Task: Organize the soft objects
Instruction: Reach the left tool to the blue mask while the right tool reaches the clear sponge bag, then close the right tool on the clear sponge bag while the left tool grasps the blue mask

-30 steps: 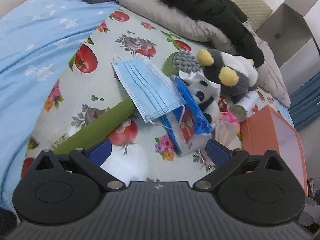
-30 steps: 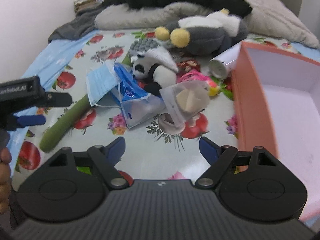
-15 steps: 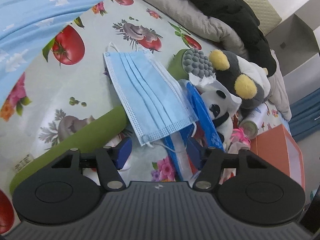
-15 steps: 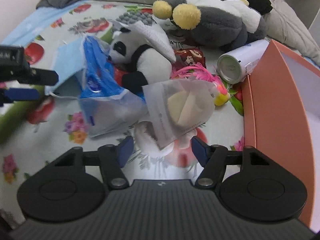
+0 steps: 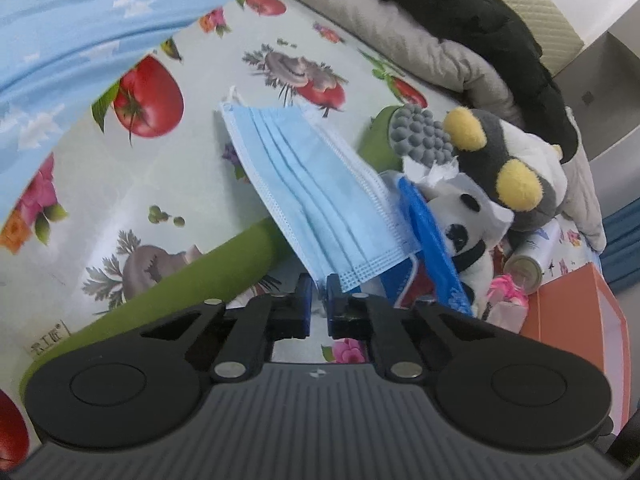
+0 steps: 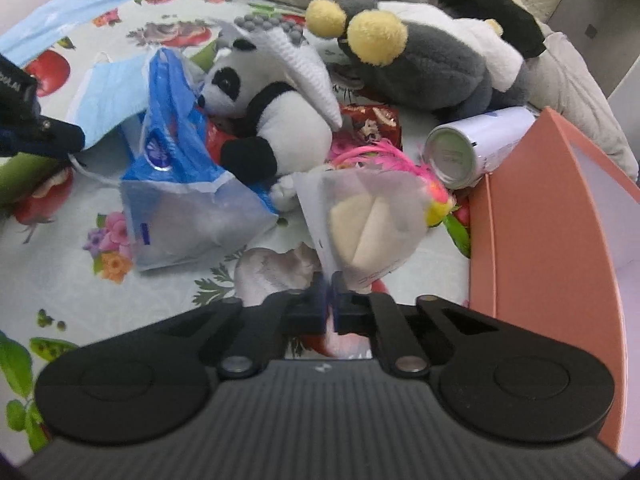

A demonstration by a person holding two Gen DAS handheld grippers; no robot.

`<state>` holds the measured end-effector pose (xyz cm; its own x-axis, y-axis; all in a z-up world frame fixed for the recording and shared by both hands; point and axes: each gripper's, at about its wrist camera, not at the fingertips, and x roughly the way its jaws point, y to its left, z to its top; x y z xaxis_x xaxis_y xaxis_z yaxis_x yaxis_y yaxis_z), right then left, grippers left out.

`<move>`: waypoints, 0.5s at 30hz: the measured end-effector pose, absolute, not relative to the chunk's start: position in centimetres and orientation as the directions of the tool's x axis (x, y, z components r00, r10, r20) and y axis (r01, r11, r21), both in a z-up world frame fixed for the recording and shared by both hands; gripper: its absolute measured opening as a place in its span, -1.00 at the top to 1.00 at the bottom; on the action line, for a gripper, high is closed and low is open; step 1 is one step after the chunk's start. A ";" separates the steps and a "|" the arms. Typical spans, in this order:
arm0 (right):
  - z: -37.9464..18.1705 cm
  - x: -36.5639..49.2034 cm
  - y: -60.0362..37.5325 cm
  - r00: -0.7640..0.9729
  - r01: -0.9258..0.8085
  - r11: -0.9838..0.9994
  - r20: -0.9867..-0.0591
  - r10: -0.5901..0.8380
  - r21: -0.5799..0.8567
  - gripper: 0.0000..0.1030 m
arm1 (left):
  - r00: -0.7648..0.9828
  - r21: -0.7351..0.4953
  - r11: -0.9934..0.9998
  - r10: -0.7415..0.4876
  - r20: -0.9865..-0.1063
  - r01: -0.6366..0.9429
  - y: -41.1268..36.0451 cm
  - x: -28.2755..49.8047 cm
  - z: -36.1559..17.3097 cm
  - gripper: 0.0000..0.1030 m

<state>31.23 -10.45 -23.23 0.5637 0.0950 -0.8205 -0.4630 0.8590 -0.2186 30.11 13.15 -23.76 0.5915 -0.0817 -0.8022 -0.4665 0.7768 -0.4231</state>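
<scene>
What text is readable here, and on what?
"AI": end of a cut-off white word on the left gripper body, seen in the right wrist view; the rest is blurred.
Green roll: small label, characters too blurred to read.
Blue tissue pack: round logo, unreadable.
Clear pouch: fine print near its lower edge, too small to read.

Pleated blue mask (image 5: pixel 320 196), clear pouch (image 6: pixel 372 220).

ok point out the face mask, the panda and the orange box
face mask (image 5: pixel 320 188) left wrist view, middle of the pleats
panda (image 6: pixel 280 120) right wrist view, white belly
orange box (image 6: pixel 540 220) right wrist view, outer side wall
</scene>
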 end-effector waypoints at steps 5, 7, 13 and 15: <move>-22.0 29.5 -10.4 0.577 -0.472 0.851 -0.810 0.099 -0.233 0.93 | 0.613 -0.428 0.783 -0.076 -0.787 -0.452 13.1 28.9 -22.4 0.96; -21.4 28.6 -10.5 0.583 -0.475 0.848 -0.806 0.102 -0.236 0.93 | 0.622 -0.436 0.781 -0.079 -0.779 -0.447 13.1 28.2 -21.8 0.96; -19.4 25.5 -11.2 0.599 -0.473 0.847 -0.794 0.107 -0.243 0.93 | 0.643 -0.460 0.779 -0.097 -0.760 -0.426 12.7 24.9 -19.8 0.97; -18.8 24.2 -11.5 0.606 -0.473 0.846 -0.788 0.109 -0.246 0.93 | 0.648 -0.466 0.780 -0.103 -0.754 -0.418 12.4 23.6 -19.1 0.97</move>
